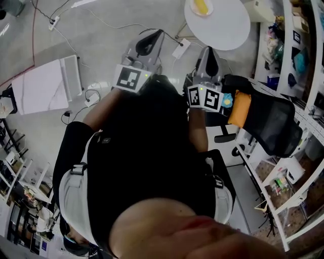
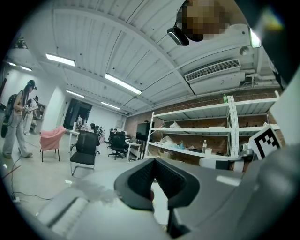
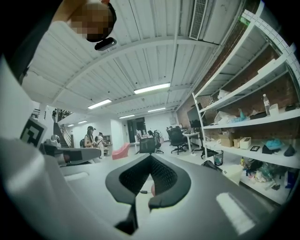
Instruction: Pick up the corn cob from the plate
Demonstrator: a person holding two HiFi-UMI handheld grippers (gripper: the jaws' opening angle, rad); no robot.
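In the head view, the yellow corn cob [image 1: 201, 6] lies on a small plate [image 1: 193, 10] at the far edge of a round white table [image 1: 228, 25]. Both grippers are held level in front of the person's chest, well short of the table. The left gripper [image 1: 157, 31] has its jaws together with nothing between them. My right gripper [image 1: 209, 49] is likewise shut and empty, nearer the table's edge. In the left gripper view the left gripper [image 2: 154, 160] points into the room. The right gripper [image 3: 150, 157] does the same in its own view. Neither gripper view shows the corn.
A black chair with an orange cushion [image 1: 239, 109] stands right of the grippers, with metal shelves [image 1: 304, 60] beyond. A white box [image 1: 43, 86] and cables lie on the floor at left. People [image 2: 18, 117], office chairs [image 2: 84, 150] and shelving [image 3: 243, 117] fill the room.
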